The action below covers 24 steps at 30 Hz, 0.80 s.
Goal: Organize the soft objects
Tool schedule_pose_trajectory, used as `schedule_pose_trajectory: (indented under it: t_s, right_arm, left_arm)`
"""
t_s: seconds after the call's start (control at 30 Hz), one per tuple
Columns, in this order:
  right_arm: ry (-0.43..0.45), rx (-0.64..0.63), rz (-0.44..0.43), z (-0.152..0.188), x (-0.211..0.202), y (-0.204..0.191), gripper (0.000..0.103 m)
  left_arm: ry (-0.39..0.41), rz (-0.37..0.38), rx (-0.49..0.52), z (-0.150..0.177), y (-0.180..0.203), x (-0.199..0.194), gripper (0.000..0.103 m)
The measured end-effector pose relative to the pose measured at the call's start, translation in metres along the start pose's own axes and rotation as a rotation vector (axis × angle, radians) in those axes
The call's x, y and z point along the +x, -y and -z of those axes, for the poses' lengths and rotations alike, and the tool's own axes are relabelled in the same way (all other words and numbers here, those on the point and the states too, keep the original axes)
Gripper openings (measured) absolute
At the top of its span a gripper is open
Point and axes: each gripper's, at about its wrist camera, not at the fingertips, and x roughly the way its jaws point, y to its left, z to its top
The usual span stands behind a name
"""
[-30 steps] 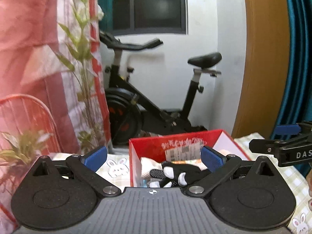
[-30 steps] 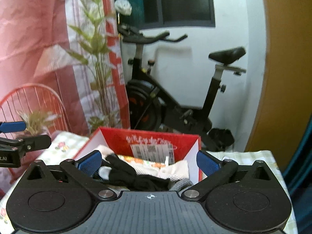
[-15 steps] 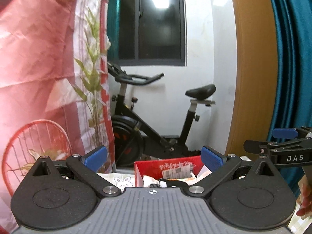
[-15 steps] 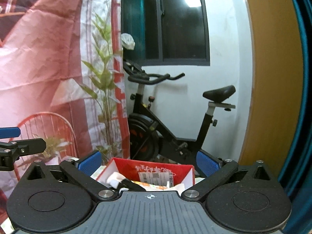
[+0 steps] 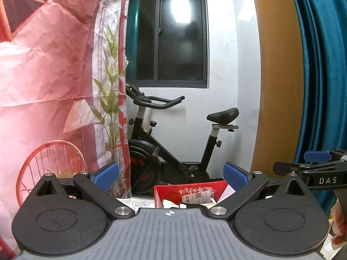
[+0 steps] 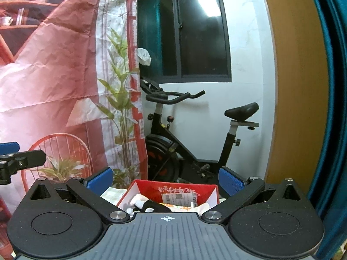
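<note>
A red cardboard box [image 5: 188, 191] [image 6: 173, 189] sits low in both wrist views, with white and black soft items [image 6: 147, 204] piled inside; most of its contents are hidden behind the gripper bodies. My left gripper [image 5: 171, 176] is open, raised above and behind the box, with nothing between its blue pads. My right gripper [image 6: 166, 181] is open too, also lifted over the box and empty. The right gripper's fingers [image 5: 303, 166] show at the right edge of the left wrist view.
A black exercise bike [image 5: 173, 151] stands against the white wall behind the box. A printed pink backdrop [image 5: 54, 75] hangs at left, a wooden door frame [image 5: 275, 86] and teal curtain [image 5: 321, 75] at right. A checked tablecloth [image 6: 112, 194] lies under the box.
Both grippers have risen and tilted upward, so the box has sunk to the bottom of each view. Both stay open and empty.
</note>
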Motion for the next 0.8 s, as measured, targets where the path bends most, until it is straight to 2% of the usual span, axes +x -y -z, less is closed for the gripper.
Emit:
schedule_pose_trajectory:
  t_s: [0.8]
  right_arm:
    - [-0.005,0.014,0.029,0.0042,-0.0045,0.0076,0.103]
  left_arm:
    - [0.006,-0.034,0.022,0.0027,0.0014,-0.004,0.103]
